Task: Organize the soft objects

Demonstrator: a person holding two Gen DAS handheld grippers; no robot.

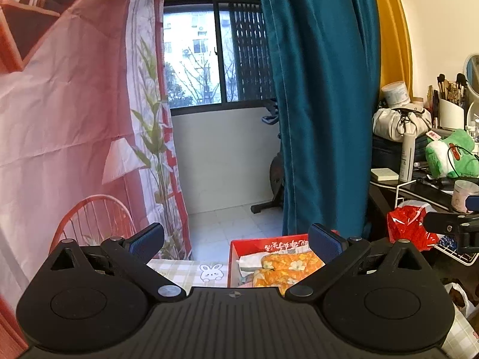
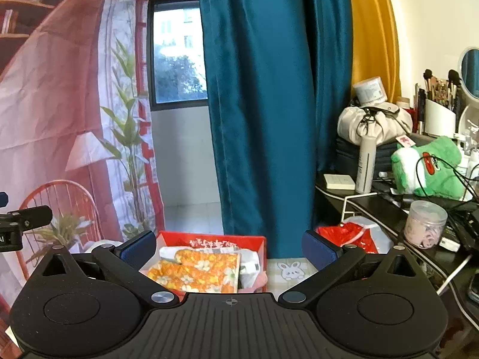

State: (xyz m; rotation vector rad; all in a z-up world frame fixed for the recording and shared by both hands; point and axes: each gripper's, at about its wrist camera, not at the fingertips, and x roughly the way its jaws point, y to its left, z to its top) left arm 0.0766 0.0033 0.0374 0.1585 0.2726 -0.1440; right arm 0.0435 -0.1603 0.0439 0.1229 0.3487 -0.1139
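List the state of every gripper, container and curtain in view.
left gripper: open, empty
right gripper: open, empty
red box: lidless, holding orange floral fabric
teal curtain: drawn partly across the window
clear jar: lid on
green plush toy: lying on the desk

Home bedroom or living corner. Teal curtain (image 2: 263,104) straight ahead beyond the fingers, balcony window (image 1: 209,53) left of it. Right of the fingers: cluttered dressing table (image 2: 374,206) with makeup brushes (image 2: 440,86), round mirror (image 2: 470,71), green plush toy (image 2: 431,167).

Black ribbed gripper bodies, blue-padded jaws, silver pivot screws, small crosshair marks.
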